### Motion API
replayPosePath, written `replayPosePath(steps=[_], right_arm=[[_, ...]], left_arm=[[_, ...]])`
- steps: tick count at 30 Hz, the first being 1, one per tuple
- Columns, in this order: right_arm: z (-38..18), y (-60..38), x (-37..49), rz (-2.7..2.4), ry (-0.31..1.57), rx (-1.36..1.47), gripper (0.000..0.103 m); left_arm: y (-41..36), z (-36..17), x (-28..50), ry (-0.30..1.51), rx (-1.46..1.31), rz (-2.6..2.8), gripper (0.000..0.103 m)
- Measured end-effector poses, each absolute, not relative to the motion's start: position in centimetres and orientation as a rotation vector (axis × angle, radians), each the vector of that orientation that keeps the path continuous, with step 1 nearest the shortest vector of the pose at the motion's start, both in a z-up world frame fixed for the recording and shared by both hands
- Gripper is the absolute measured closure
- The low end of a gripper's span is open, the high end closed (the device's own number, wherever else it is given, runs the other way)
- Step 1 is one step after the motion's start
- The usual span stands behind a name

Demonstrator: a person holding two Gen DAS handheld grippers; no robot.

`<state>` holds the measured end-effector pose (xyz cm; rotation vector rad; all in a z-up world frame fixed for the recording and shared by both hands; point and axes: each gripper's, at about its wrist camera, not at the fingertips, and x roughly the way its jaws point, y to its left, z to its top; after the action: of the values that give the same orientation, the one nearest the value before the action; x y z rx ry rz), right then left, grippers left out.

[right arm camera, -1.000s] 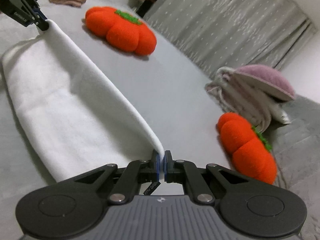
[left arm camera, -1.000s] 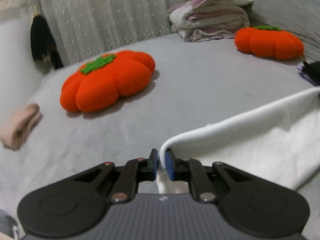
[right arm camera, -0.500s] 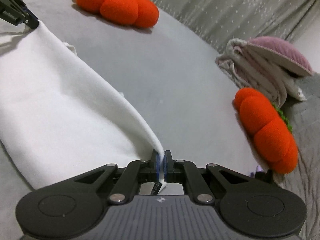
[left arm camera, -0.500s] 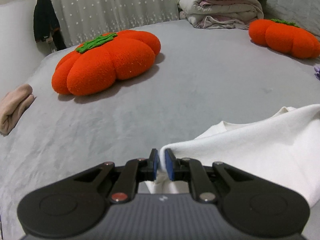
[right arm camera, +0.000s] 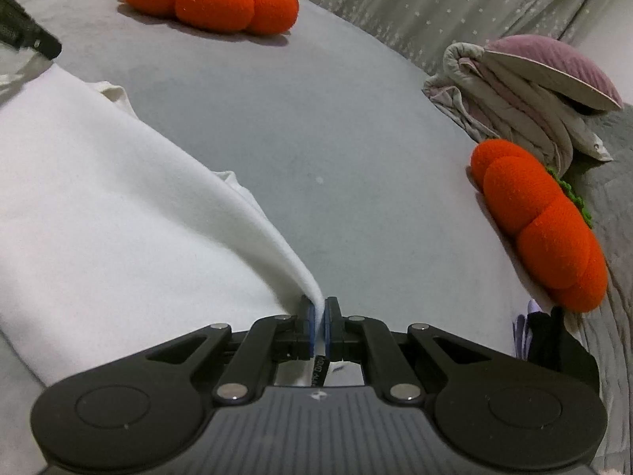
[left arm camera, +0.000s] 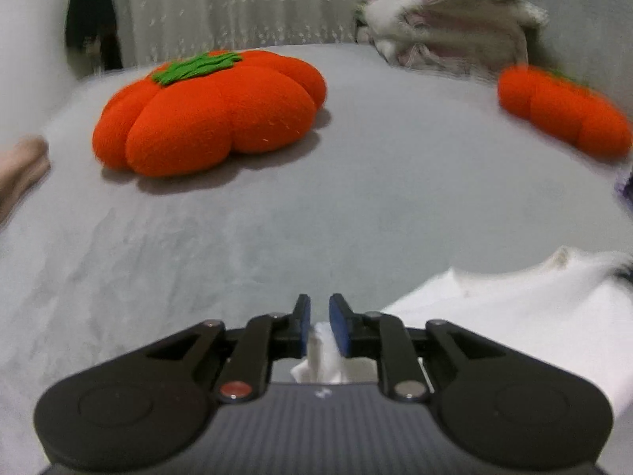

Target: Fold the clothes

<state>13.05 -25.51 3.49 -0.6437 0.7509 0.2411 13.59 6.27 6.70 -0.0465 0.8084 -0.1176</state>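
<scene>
While the right gripper (right arm camera: pixel 320 318) is pinching the white garment (right arm camera: pixel 118 206) edge over a lower layer, the left gripper (left arm camera: pixel 319 322) is standing spread, fold half-laid.

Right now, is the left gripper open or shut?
Open: the left gripper shows a gap between its blue pads, with the white garment loose between them.

Before you lies a grey bed (left arm camera: pixel 356 206) bearing two orange pumpkin cushions, one at upper left (left arm camera: pixel 209 111) and one at upper right (left arm camera: pixel 561 114). A stack of folded bedding (right arm camera: pixel 526 95), topped by a mauve pillow (right arm camera: pixel 554 63), sits at upper right. You see a pale dotted curtain (left arm camera: pixel 237 8) closing the background.
</scene>
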Motion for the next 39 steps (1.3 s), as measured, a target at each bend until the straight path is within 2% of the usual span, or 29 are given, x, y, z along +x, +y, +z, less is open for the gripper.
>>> replayPosePath(steps=[1,2,4,8,10,12,14,19,23,25,33,36,37,38,39], right_arm=[[3.7,-25.9,13.2,0.248,0.758,-0.615,0.098],[3.9,-26.4,13.4,0.258,0.767,-0.577,0.097],[4.4,-27.4,13.4,0.279,0.781,-0.492,0.095],[5.4,-29.2,13.2,0.321,0.807,-0.346,0.078],[5.5,-30.2,13.3,0.322,0.828,-0.294,0.077],[5.5,-31.3,13.4,0.327,0.848,-0.227,0.077],[5.5,-32.3,13.7,0.337,0.860,-0.152,0.077],[5.7,-33.0,14.4,0.367,0.863,-0.024,0.077],[5.4,-32.9,15.0,0.372,0.869,0.033,0.079],[5.3,-32.7,14.9,0.358,0.866,0.024,0.097],[6.5,-32.5,14.2,0.317,0.833,0.020,0.098],[6.0,-33.1,14.6,0.287,0.850,0.053,0.095],[5.8,-33.2,14.8,0.298,0.862,0.064,0.089],[5.7,-33.3,14.8,0.308,0.866,0.074,0.078],[5.7,-33.3,14.8,0.317,0.865,0.083,0.073]], left_arm=[[6.9,6.6,13.6,0.821,-0.088,-0.121,0.070],[7.6,6.5,13.6,0.832,-0.130,-0.125,0.067],[8.9,6.2,13.7,0.856,-0.214,-0.133,0.066],[9.8,5.6,13.8,0.891,-0.297,-0.165,0.058],[8.6,5.3,13.8,0.890,-0.247,-0.175,0.058],[7.3,5.0,13.8,0.887,-0.191,-0.175,0.063],[6.3,4.6,13.8,0.889,-0.144,-0.162,0.076],[5.8,4.5,13.7,0.876,-0.126,-0.120,0.091],[5.6,4.7,13.5,0.848,-0.102,-0.109,0.094],[5.5,4.9,13.4,0.824,-0.103,-0.099,0.095],[5.0,5.7,13.2,0.774,-0.096,-0.083,0.095],[5.0,5.2,13.6,0.793,-0.087,-0.072,0.095],[4.9,5.1,13.7,0.796,-0.085,-0.069,0.095],[4.9,5.0,13.7,0.796,-0.083,-0.067,0.095],[4.8,4.9,13.8,0.796,-0.082,-0.066,0.095]])
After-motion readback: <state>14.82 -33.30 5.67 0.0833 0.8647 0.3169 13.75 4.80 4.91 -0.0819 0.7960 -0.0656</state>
